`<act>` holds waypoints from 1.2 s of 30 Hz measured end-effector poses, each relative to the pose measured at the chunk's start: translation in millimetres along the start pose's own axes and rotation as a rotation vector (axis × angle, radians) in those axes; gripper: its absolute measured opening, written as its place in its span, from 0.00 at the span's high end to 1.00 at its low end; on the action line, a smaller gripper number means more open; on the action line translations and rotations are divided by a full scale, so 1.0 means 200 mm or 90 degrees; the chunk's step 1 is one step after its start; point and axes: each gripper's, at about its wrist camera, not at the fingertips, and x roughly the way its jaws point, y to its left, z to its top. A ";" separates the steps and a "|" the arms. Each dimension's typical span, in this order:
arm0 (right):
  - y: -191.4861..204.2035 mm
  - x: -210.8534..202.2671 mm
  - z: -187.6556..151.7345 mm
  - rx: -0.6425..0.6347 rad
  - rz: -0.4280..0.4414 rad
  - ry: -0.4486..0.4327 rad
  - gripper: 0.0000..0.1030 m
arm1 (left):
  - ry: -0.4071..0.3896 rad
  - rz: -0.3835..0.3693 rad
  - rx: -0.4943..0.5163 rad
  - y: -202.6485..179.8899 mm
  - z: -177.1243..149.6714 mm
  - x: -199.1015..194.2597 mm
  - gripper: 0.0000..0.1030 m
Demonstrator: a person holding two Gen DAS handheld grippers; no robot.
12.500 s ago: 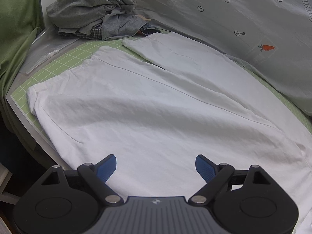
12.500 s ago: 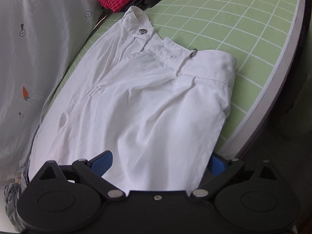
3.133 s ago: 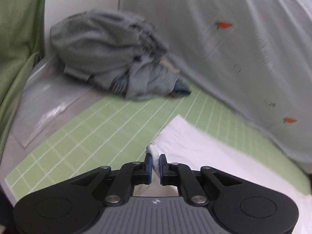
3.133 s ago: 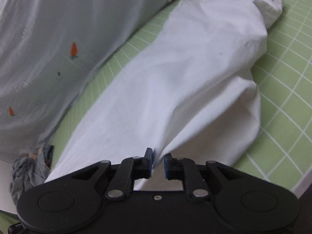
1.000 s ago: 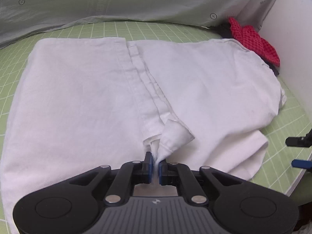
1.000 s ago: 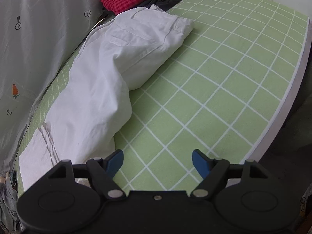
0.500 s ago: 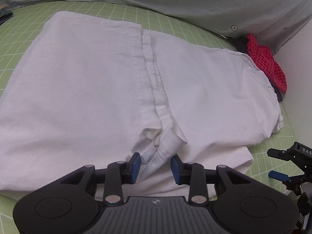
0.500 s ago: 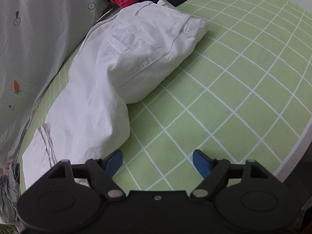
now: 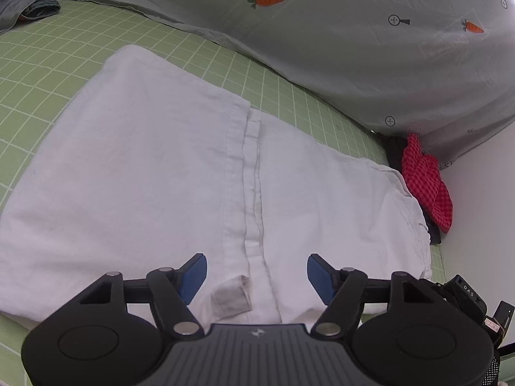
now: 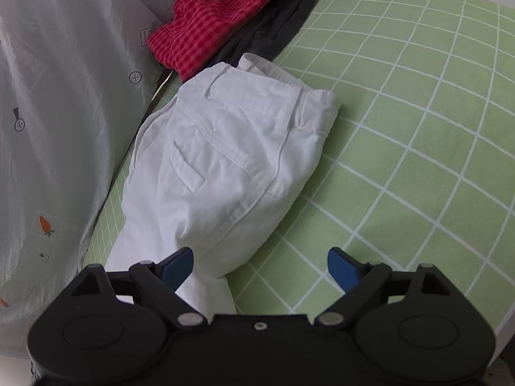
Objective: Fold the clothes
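Green gridded matting covers the bench, and a pale grey sheet printed with small carrots is draped along its far edge. A pair of white cotton trousers is spread on the mat, already doubled over: in the left wrist view the hemmed leg ends are seen lying across the middle of the garment, and in the right wrist view the waistband with its belt loops and back pocket is seen at the far end, just beside a red checked cloth piled on a dark garment.

The left hand-held gripper is held with its blue-padded fingers spread wide, nothing between them, low over the near edge where a small hem corner is turned back. The right hand-held gripper is likewise spread and empty, its left pad over the bulging fold of the seat and its right pad over bare mat.

One fold appears to be finished, and a further fold or a smoothing pass is judged to be due. For that step to be done well, the turned-back corner should first be flattened, and the puffed fold near the seat pressed down so that no air is trapped. Both layers should be pinched together at the near edge, at matching points on either side, and carried over evenly so that the hems are kept square to the waistband.
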 end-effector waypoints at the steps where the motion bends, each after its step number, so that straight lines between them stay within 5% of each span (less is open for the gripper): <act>1: 0.00 0.01 0.03 0.003 -0.003 -0.007 0.08 | -0.007 0.025 -0.005 0.01 0.02 0.01 0.20; 6: 0.04 0.10 0.16 0.002 -0.025 -0.043 0.06 | 0.045 0.218 -0.031 0.14 0.11 0.14 0.20; 12: 0.08 0.22 0.27 0.004 -0.077 -0.070 0.02 | 0.040 0.243 -0.098 0.24 0.24 0.21 0.20; 22: 0.21 0.31 0.26 -0.058 -0.185 -0.099 0.04 | 0.105 0.310 -0.001 0.16 0.28 0.43 0.01; 28: 0.24 0.29 0.25 -0.086 -0.175 -0.100 0.31 | 0.099 0.323 0.009 0.15 0.26 0.43 0.00; 33: 0.32 0.23 0.24 -0.175 -0.128 -0.117 0.84 | 0.080 0.289 -0.022 0.19 0.28 0.36 0.00; 36: 0.43 0.16 0.25 -0.263 -0.131 -0.152 0.87 | 0.055 0.259 -0.033 0.20 0.30 0.28 0.00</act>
